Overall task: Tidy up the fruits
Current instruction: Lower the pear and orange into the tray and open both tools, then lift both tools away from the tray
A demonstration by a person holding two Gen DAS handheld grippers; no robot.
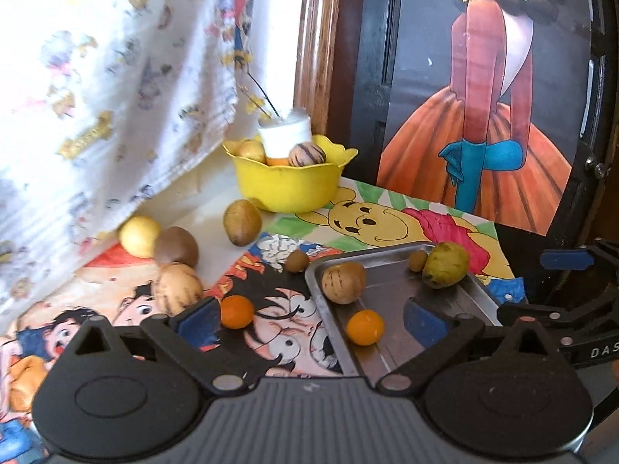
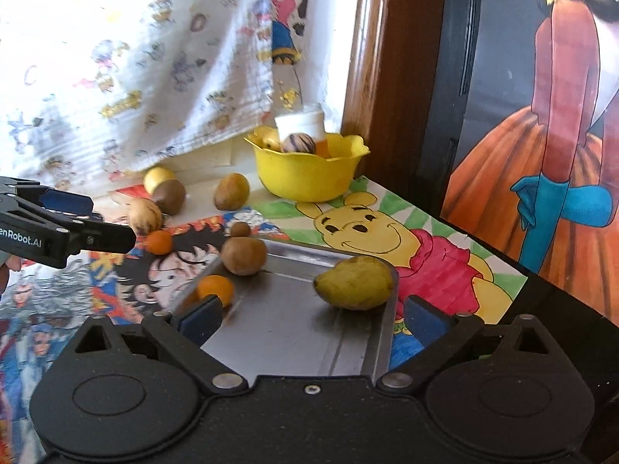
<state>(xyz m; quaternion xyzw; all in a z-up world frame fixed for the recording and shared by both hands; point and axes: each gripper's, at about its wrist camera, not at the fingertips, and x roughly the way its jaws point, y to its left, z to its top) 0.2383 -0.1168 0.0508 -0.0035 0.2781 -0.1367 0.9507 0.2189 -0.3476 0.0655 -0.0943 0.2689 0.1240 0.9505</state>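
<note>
Clearly, both tools stood wide apart with nothing between their blue pads. The left hand-held gripper [image 1: 309,323] hovered over the near left corner of the metal tray [image 1: 390,290], one pad above the cartoon drawings and the other above the tray floor. The right hand-held gripper [image 2: 313,319] hovered over the near end of the same tray [image 2: 294,324], and it held nothing.

Inside the tray lay a green pear-shaped fruit [image 2: 354,282] near the right wall, a brown striped fruit [image 1: 343,276] at the far left corner, a small orange fruit [image 1: 365,326] close to the left wall, and a tiny brown fruit [image 1: 418,260] just beside the green one.

On the desk [image 1: 201,208], which was covered with cartoon drawings, other fruits were outside the tray: an orange one [image 1: 236,311] near the left pad, a tiny brown one [image 1: 297,261] near the tray's far corner, a striped one [image 1: 177,288], a dark brown one [image 1: 176,246], a yellow one [image 1: 138,235] and an oval brown one [image 1: 242,227]. A yellow bowl [image 1: 288,187] stood further back beside the wooden frame, with some fruits and a white cup [image 1: 285,133] in it. A printed cloth [image 1: 108,89] hung at the left.
</note>
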